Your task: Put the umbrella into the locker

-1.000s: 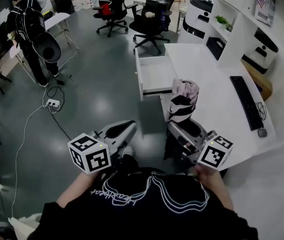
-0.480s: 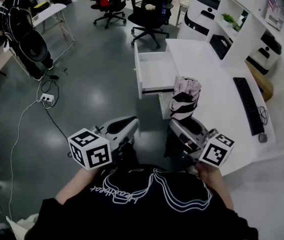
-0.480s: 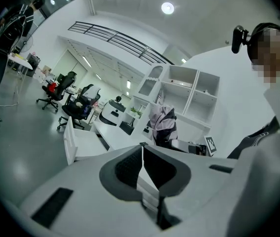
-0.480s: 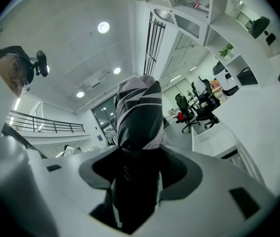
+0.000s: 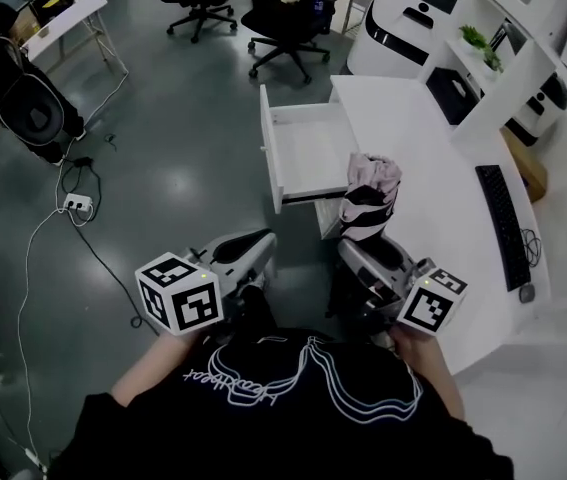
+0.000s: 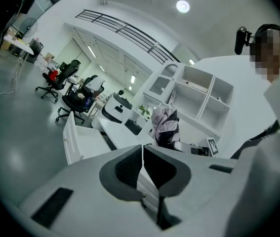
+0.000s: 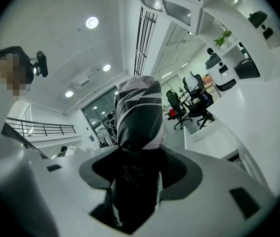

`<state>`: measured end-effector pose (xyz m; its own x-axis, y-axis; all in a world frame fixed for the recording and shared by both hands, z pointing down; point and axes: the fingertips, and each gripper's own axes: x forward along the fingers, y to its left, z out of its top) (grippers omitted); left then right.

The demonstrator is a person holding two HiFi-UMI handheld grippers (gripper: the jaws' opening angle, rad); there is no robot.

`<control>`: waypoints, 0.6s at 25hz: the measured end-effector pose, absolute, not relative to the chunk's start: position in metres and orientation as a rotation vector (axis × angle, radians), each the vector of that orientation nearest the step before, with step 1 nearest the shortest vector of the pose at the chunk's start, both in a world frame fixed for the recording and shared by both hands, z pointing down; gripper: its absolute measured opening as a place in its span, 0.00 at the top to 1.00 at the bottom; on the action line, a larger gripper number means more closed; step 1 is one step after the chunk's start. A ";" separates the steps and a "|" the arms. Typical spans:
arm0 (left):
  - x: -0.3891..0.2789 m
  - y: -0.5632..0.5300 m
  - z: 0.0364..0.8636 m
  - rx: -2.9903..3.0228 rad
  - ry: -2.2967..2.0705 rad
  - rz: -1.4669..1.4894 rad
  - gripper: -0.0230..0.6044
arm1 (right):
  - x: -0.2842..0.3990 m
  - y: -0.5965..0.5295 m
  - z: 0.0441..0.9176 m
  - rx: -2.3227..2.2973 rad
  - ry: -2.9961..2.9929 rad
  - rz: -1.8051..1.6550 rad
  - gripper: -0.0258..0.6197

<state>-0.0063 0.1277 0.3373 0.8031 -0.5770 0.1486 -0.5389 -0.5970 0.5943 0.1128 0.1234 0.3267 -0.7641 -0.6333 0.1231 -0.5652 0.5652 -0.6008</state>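
Note:
A folded umbrella (image 5: 368,200), black with pink and white bands, sticks out forward from my right gripper (image 5: 361,246), which is shut on it. In the right gripper view the umbrella (image 7: 139,127) fills the space between the dark pads. Just ahead of it a white drawer (image 5: 308,151) stands pulled out from the white desk (image 5: 433,183). My left gripper (image 5: 259,243) is held beside the right one, shut with nothing in it; its pads (image 6: 130,168) meet in the left gripper view, where the umbrella (image 6: 165,126) shows to the right.
A keyboard (image 5: 502,223) and mouse (image 5: 526,292) lie on the desk at right. White shelving (image 5: 523,63) lines the far right. Black office chairs (image 5: 288,8) stand beyond the drawer. A power strip (image 5: 76,204) with cables lies on the grey floor at left.
Both grippers and the view have moved forward towards the open drawer; the umbrella stays in the right gripper. The person at the far left has slid out towards the picture's edge.

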 end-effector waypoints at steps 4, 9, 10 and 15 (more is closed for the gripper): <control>-0.013 0.076 0.350 2.311 -0.775 -0.037 0.94 | 0.110 0.077 0.334 -1.106 2.633 -1.027 0.60; -0.022 0.015 0.366 2.277 -0.720 0.013 0.94 | 0.104 0.019 0.345 -1.185 2.579 -1.085 0.60; -0.023 0.003 0.368 2.273 -0.710 0.022 0.94 | 0.102 0.009 0.346 -1.195 2.571 -1.095 0.60; -0.031 -0.042 0.375 2.265 -0.671 0.052 0.94 | 0.090 -0.033 0.355 -1.236 2.548 -1.126 0.60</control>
